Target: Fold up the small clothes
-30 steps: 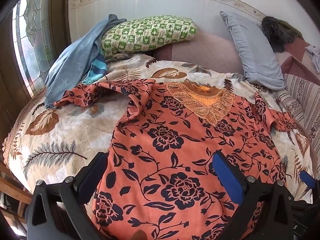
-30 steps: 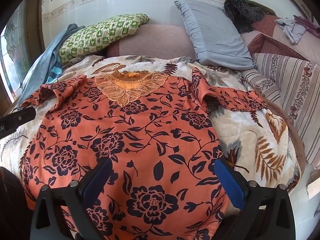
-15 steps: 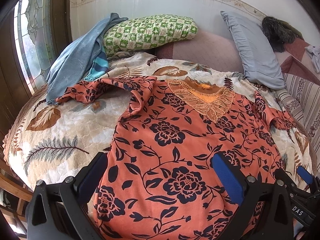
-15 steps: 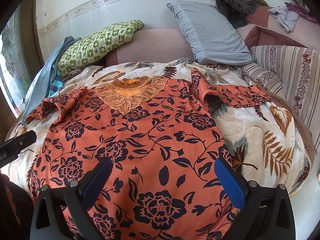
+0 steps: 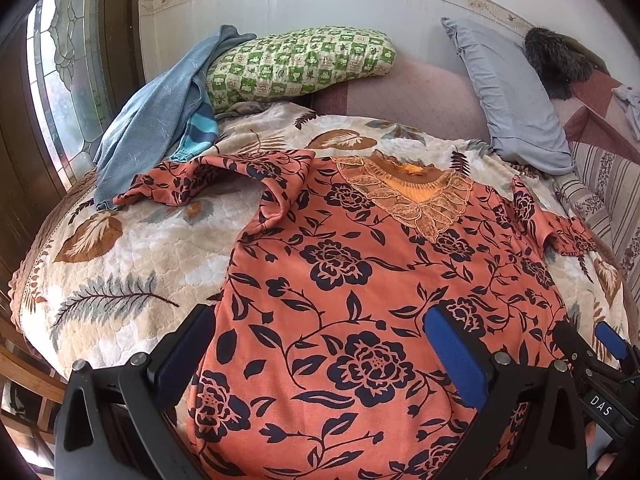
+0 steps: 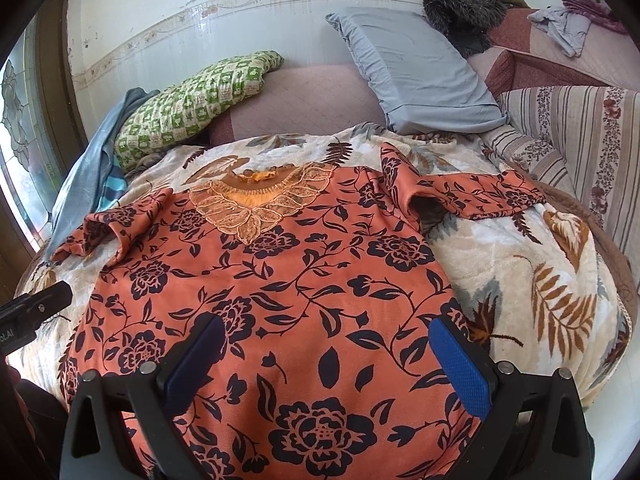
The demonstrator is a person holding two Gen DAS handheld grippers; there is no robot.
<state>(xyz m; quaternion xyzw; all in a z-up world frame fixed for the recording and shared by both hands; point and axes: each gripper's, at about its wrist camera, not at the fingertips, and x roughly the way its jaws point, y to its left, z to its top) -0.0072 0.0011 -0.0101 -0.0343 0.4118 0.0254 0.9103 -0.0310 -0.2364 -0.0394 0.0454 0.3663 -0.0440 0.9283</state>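
Floral top (image 5: 360, 280) lies spread face-up on the leaf-print blanket (image 5: 120, 264), neckline at 12 o'clock, sleeves out toward 10 and 2 o'clock. Left gripper (image 5: 320, 352) and right gripper (image 6: 328, 356) hover over the hem, jaws wide apart, holding nothing. Judged stage: garment laid flat, folding not begun. Next: grasp a sleeve or side edge and fold inward.

Home bedroom: bed (image 5: 120, 264), pillows (image 5: 300, 60)

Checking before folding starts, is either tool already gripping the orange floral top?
No, the left tool and right tool both hang open above the orange floral top.
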